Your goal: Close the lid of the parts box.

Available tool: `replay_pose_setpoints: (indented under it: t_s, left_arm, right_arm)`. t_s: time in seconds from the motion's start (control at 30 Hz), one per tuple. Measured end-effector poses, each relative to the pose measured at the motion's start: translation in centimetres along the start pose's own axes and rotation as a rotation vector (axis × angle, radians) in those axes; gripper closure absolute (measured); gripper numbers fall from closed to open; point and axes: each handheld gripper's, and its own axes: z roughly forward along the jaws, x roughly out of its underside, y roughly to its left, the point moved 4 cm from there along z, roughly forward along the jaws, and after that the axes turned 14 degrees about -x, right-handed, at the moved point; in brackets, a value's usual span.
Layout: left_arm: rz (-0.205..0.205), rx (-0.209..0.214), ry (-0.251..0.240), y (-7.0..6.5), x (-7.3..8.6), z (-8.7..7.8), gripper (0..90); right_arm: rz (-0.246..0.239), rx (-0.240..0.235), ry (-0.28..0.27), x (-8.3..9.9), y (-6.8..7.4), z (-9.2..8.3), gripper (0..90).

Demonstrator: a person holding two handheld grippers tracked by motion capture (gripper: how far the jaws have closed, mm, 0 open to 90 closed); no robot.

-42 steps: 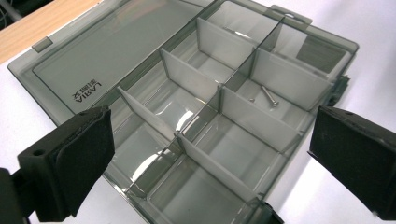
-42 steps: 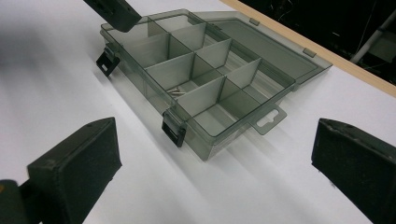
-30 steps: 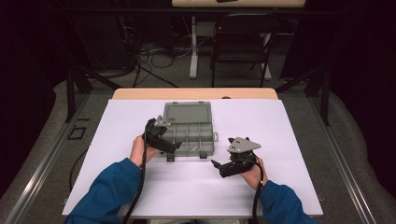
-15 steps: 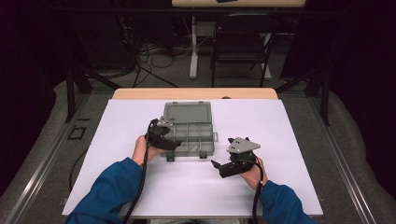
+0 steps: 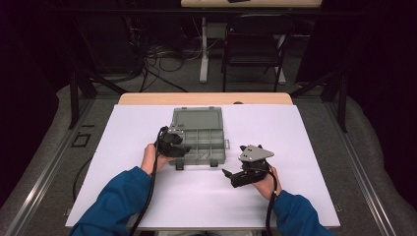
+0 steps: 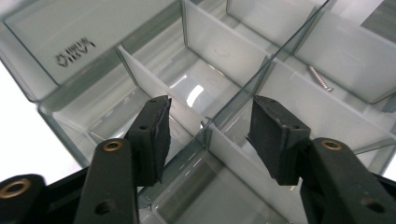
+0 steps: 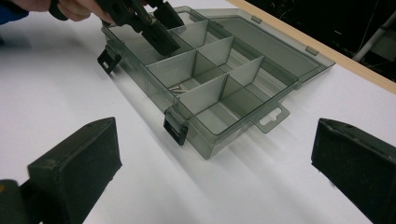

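Two grippers work at one clear plastic organiser box (image 5: 199, 139), which lies open near the middle of the desk (image 5: 305, 132), its lid folded flat behind it toward the desk's far edge. The left gripper (image 5: 173, 143) dips into the box at its near left corner; in the left gripper view its jaws have just been closing and now stand about halfway, straddling a thin upright divider (image 6: 233, 154) where the partitions meet, with the pads not yet pressing on it. The right gripper (image 5: 235, 176) rests on the desk to the right of the box and a little nearer the person, jaws spread wide with nothing between them.

By the look of it the box is light, stiff and thin-walled, with smooth sides that could slip between hard pads and might crack or flex under a hard squeeze. The dividers seem to be loose slot-in strips, so one should pull out upward with a gentle pinch across its flat faces, near its top edge. As the box is so light, it may lift or skate along with the divider, so steadying it at the outer wall or at the black latch (image 7: 175, 129) on the front would help. One small screw (image 6: 320, 78) lies in a compartment beyond the jaws and could roll if the box tips.
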Motion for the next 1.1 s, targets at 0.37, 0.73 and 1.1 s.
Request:
replay_pose_setpoints:
  t_s: [0.37, 0.73, 1.1]
  left_arm:
    - [-0.018, -0.029, -0.012, -0.1, 0.0, 0.0, 52.0]
    - [-0.015, -0.030, -0.017, -0.1, 0.1, 0.0, 52.4]
    - [-0.006, -0.037, -0.017, -0.1, 0.1, 0.0, 52.7]
  right_arm:
    - [0.002, -0.001, 0.004, 0.1, -0.1, 0.0, 0.3]
    - [0.037, 0.006, 0.009, -0.2, -1.1, 0.2, 0.2]
    - [0.076, 0.040, -0.020, -1.4, -3.0, 0.4, 0.0]
